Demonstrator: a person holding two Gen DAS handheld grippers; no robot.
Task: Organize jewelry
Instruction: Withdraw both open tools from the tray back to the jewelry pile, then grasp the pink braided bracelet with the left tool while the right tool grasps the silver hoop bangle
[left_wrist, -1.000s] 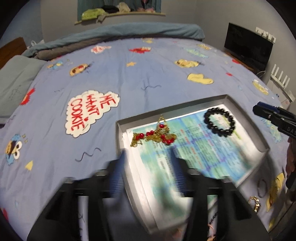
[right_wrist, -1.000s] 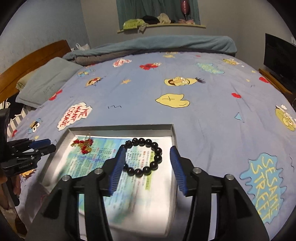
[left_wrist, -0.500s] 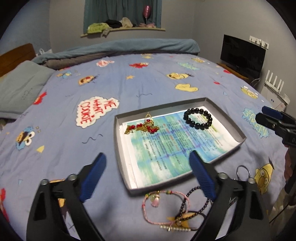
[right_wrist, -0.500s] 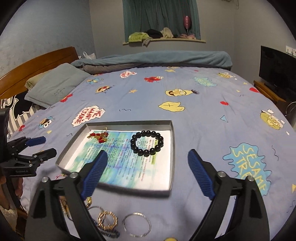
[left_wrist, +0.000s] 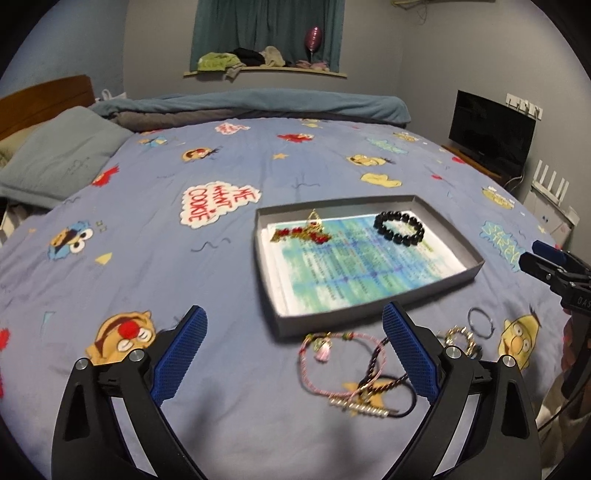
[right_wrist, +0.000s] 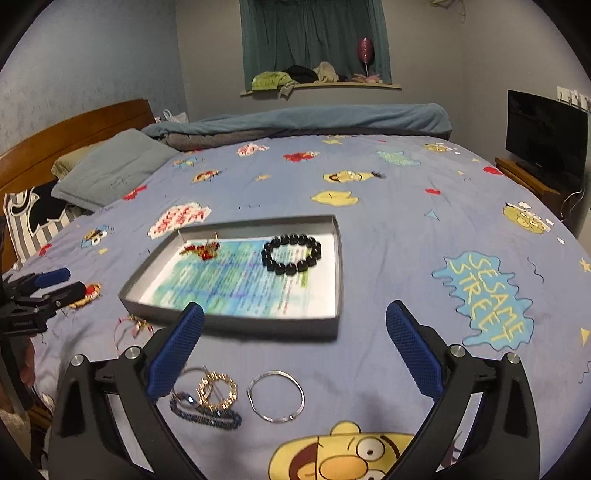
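Note:
A grey tray (left_wrist: 369, 314) (right_wrist: 236, 325) lies on the bed. It holds a black bead bracelet (left_wrist: 399, 228) (right_wrist: 291, 254) and a gold and red necklace (left_wrist: 301, 234) (right_wrist: 201, 249). In front of the tray lie a pink cord bracelet (left_wrist: 341, 360), a dark cord bracelet with a gold bar (left_wrist: 373, 404), a gold ring bracelet (right_wrist: 217, 389), a blue bead bracelet (right_wrist: 207, 413) and a silver bangle (right_wrist: 276, 396). My left gripper (left_wrist: 291, 354) is open and empty above the pink bracelet. My right gripper (right_wrist: 293, 349) is open and empty above the bangle.
The blue cartoon bedsheet (left_wrist: 147, 221) covers the bed. A grey pillow (left_wrist: 62, 155) and wooden headboard (right_wrist: 74, 129) are at far left. A folded blanket (left_wrist: 258, 105) lies at the back. A TV (left_wrist: 491, 133) stands at right.
Both grippers have pulled back from the tray and opened wide. The black bracelet and the necklace stay in the tray. The loose jewelry in front of the tray has come into view.

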